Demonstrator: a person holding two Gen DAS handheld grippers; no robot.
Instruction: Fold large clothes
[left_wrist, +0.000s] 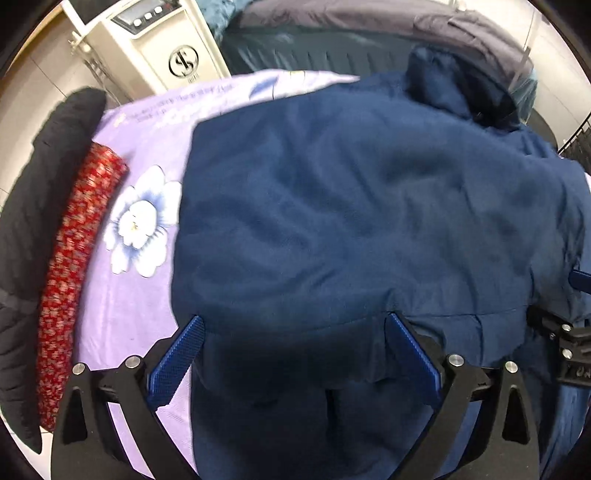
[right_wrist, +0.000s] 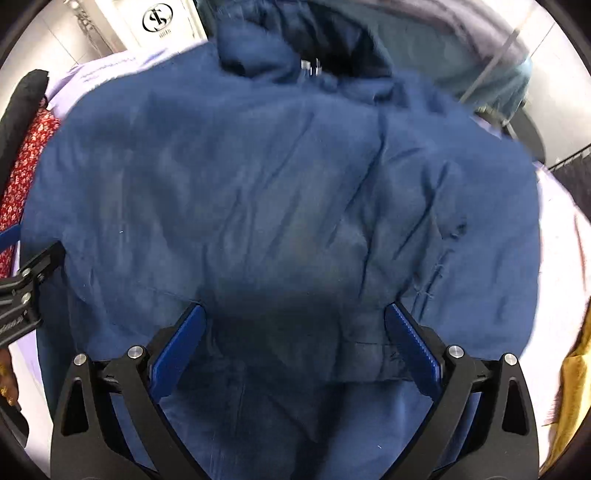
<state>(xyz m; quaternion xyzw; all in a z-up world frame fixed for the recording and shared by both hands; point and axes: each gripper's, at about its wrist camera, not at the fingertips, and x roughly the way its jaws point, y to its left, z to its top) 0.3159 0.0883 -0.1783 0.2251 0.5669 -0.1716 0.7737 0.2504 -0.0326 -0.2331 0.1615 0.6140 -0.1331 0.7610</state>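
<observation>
A large navy-blue padded jacket (left_wrist: 369, 206) lies spread on a lilac flowered sheet (left_wrist: 122, 295), its collar at the far end. My left gripper (left_wrist: 294, 325) points down over the jacket's near left part, jaws wide open, nothing pinched between the blue pads. In the right wrist view the same jacket (right_wrist: 277, 192) fills the picture. My right gripper (right_wrist: 294, 314) hovers over its near hem, jaws wide open with only loose cloth below. The left gripper's black frame (right_wrist: 26, 280) shows at that view's left edge; the right gripper's frame (left_wrist: 569, 343) shows at the left wrist view's right edge.
A rolled red patterned cloth (left_wrist: 77, 273) and a black garment (left_wrist: 40, 206) lie along the sheet's left side. A white machine (left_wrist: 162, 40) stands behind on the left. Dark grey and teal bedding (left_wrist: 369, 33) is piled at the back. A yellow cloth (right_wrist: 569, 391) hangs at the right.
</observation>
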